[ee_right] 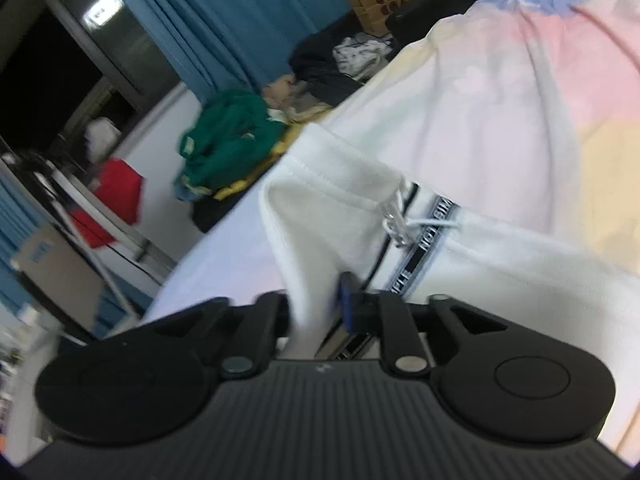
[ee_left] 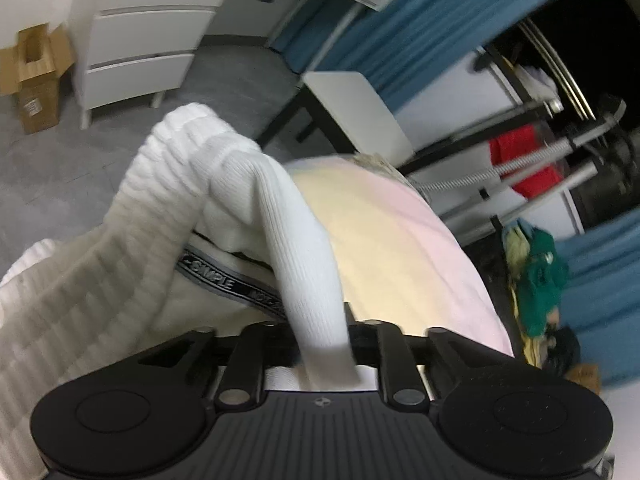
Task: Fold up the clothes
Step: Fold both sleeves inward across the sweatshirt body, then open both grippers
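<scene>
Here, white garment (ee_left: 280, 232) runs between both grippers — left gripper (ee_left: 326, 344); right gripper (ee_right: 316, 312).

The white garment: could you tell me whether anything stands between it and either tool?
Nothing visible does. The white garment already runs between the fingers of the left tool, and its hem lies between those of the right tool.

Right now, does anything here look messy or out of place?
Yes. A green garment lies crumpled in a heap with yellow and dark clothes at the far edge of the pastel sheet, not folded. The white garment in the foreground is bunched up and rumpled, its lettered band twisted.
</scene>
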The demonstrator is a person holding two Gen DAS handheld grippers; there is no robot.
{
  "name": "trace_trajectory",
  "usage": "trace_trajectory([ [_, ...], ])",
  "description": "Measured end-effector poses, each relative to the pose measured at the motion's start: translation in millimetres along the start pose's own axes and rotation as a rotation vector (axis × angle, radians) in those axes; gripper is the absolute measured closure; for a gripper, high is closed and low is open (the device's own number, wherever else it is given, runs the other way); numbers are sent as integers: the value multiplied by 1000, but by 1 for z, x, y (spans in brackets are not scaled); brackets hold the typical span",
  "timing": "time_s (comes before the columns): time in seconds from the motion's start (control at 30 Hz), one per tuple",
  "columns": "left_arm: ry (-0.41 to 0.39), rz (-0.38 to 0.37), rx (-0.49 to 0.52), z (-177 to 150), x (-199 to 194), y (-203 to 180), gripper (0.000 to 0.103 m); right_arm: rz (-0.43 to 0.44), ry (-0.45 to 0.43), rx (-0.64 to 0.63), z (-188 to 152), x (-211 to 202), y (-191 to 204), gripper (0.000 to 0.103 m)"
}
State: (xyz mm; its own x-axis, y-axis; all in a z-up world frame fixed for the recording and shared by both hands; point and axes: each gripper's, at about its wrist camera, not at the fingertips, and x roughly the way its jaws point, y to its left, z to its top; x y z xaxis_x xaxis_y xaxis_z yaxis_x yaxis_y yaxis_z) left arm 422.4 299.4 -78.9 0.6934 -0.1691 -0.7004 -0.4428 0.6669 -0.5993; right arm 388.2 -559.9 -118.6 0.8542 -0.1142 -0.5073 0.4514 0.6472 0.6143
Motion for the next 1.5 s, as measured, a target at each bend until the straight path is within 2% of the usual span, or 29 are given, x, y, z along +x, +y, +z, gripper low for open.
trace_trajectory([
  [0.07, -12, -41, 20, -8, -15, 3, 50, 71, -23, 52, 4, -22, -14, 50],
  [0.13, -31, -87, 35, -17, -32, 6, 41, 133, -68, 90, 4, -48, -26, 42],
  [0.17, -43, -107, 33, -23, -43, 8, 32, 152, -101, 114, 2, -64, -34, 39],
  [0.2, -54, -126, 29, -30, -55, 9, 23, 169, -131, 141, 0, -79, -43, 39],
  [0.3, -87, -173, -11, -55, -90, 21, 21, 178, -168, 266, -15, -117, -75, 39],
  [0.37, -78, -213, -60, -76, -107, 33, 18, 150, -149, 344, -30, -134, -99, 39],
  [0.47, -48, -273, -141, -116, -118, 62, 15, 162, -88, 461, -58, -150, -134, 39],
  [0.53, -13, -290, -199, -134, -114, 74, 15, 165, 22, 540, -65, -147, -153, 39],
  [0.6, 23, -305, -259, -150, -109, 85, 15, 182, 91, 516, -65, -144, -157, 39],
  [0.67, 60, -319, -318, -166, -104, 95, 15, 209, 136, 421, -65, -141, -149, 39],
  [0.77, 66, -263, -321, -164, -88, 99, 15, 258, 179, 380, -68, -125, -142, 39],
  [0.83, 69, -227, -262, -163, -71, 100, 19, 236, 204, 378, -72, -110, -139, 40],
  [0.87, 70, -209, -230, -163, -62, 100, 24, 220, 197, 368, -73, -104, -139, 41],
  [1.0, -23, -220, -271, -155, -54, 99, 31, 194, 94, 361, -69, -88, -133, 42],
  [1.07, -83, -201, -285, -151, -47, 102, 45, 177, 26, 353, -66, -85, -128, 41],
  [1.1, -113, -189, -291, -149, -43, 104, 58, 173, -11, 345, -66, -84, -123, 41],
  [1.13, -132, -185, -289, -147, -40, 105, 62, 177, -39, 340, -65, -80, -120, 42],
  [1.2, -162, -178, -278, -144, -37, 106, 78, 173, -78, 318, -66, -74, -114, 56],
  [1.23, -171, -176, -274, -142, -38, 105, 82, 157, -86, 301, -65, -71, -112, 78],
  [1.27, -181, -182, -273, -140, -41, 105, 86, 146, -88, 294, -62, -68, -112, 84],
  [1.37, -214, -213, -269, -135, -57, 102, 91, 155, -89, 347, -55, -64, -111, 89],
  [1.5, -218, -243, -233, -130, -87, 96, 93, 168, -101, 347, -38, -89, -105, 91],
])
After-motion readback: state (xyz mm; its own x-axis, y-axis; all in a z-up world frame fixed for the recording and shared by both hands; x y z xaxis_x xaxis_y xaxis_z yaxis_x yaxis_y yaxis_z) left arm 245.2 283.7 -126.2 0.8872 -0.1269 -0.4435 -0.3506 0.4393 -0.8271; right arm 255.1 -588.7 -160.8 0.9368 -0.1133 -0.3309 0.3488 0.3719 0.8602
